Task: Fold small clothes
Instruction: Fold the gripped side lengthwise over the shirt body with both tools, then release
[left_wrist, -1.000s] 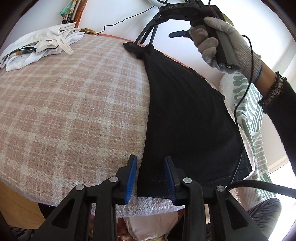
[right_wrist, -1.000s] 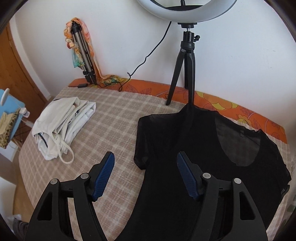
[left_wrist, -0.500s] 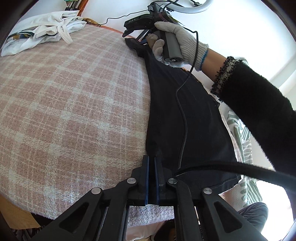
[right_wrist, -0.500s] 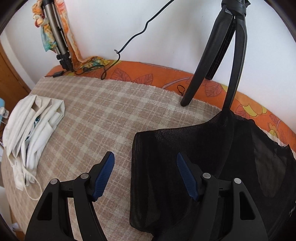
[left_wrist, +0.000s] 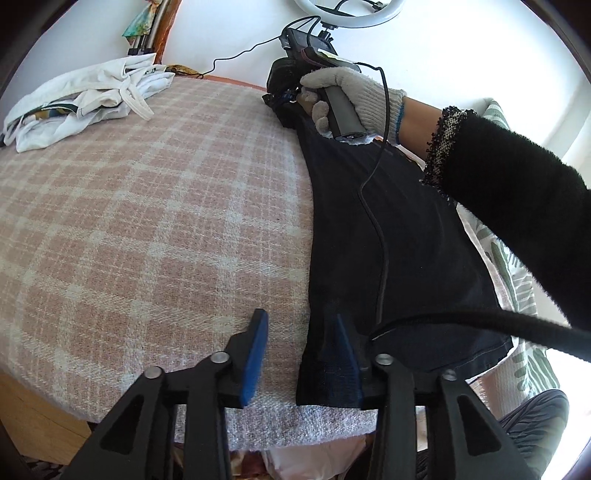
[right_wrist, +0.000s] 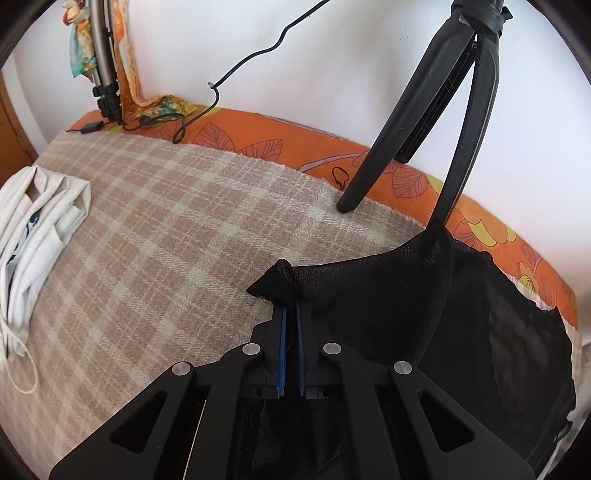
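A black sheer top (left_wrist: 399, 236) lies flat on the checked blanket (left_wrist: 147, 221), along its right side. My left gripper (left_wrist: 301, 332) is open at the near hem corner, its right finger under the edge of the cloth and its left finger on the blanket. My right gripper (right_wrist: 290, 314) is shut on the top's far left sleeve corner (right_wrist: 277, 280), which bunches up at the fingertips. In the left wrist view the gloved hand holds that gripper (left_wrist: 295, 99) at the far end of the top.
A pile of white clothes (left_wrist: 85, 99) lies at the far left of the blanket, also in the right wrist view (right_wrist: 33, 229). A ring light tripod (right_wrist: 424, 122) stands on the orange cover (right_wrist: 258, 140) by the wall. The blanket's near edge (left_wrist: 280, 424) is just below my left gripper.
My left gripper, shut half a second ago, has opened at the hem corner. My right gripper moved down to the far sleeve corner and shut on it.
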